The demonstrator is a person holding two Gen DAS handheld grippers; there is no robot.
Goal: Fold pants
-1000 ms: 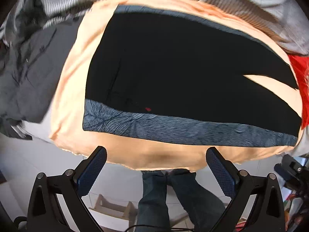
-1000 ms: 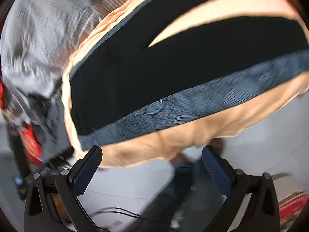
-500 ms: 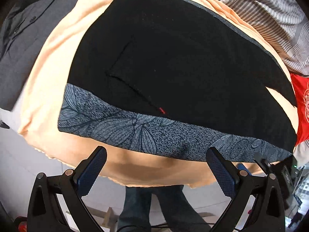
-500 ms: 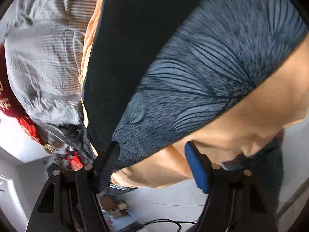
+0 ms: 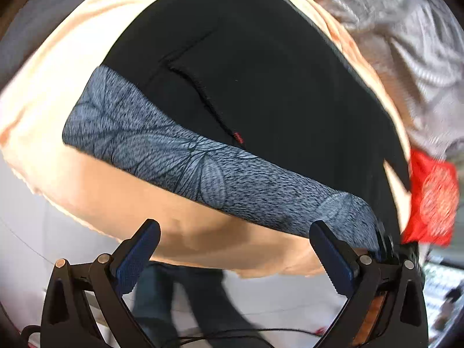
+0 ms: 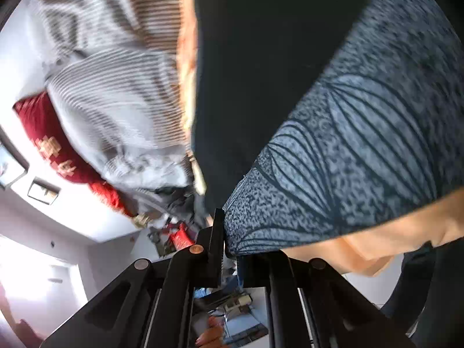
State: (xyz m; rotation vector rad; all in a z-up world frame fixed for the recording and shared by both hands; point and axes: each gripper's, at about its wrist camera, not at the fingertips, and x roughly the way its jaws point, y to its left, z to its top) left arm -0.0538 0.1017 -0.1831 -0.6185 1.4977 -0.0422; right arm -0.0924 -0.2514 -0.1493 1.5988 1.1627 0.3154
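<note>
The black pants (image 5: 261, 87) lie flat on a peach sheet (image 5: 58, 87), with a grey-blue leaf-patterned side stripe (image 5: 203, 174) along the near edge. My left gripper (image 5: 232, 249) is open and empty, just off the near edge of the sheet, below the stripe. My right gripper (image 6: 229, 246) is shut on the end corner of the patterned stripe (image 6: 348, 159) at the pants' (image 6: 246, 58) edge. The right gripper also shows at the stripe's right end in the left wrist view (image 5: 385, 243).
A grey striped blanket (image 5: 406, 43) lies behind the sheet, also in the right wrist view (image 6: 116, 87). A red cushion (image 5: 432, 200) sits at the right, also seen from the right wrist (image 6: 58, 145). The person's jeans-clad legs (image 5: 203, 304) stand below the bed edge.
My right gripper moved in and closed on the end of the patterned stripe. My left gripper came closer to the pants' near edge and stayed open.
</note>
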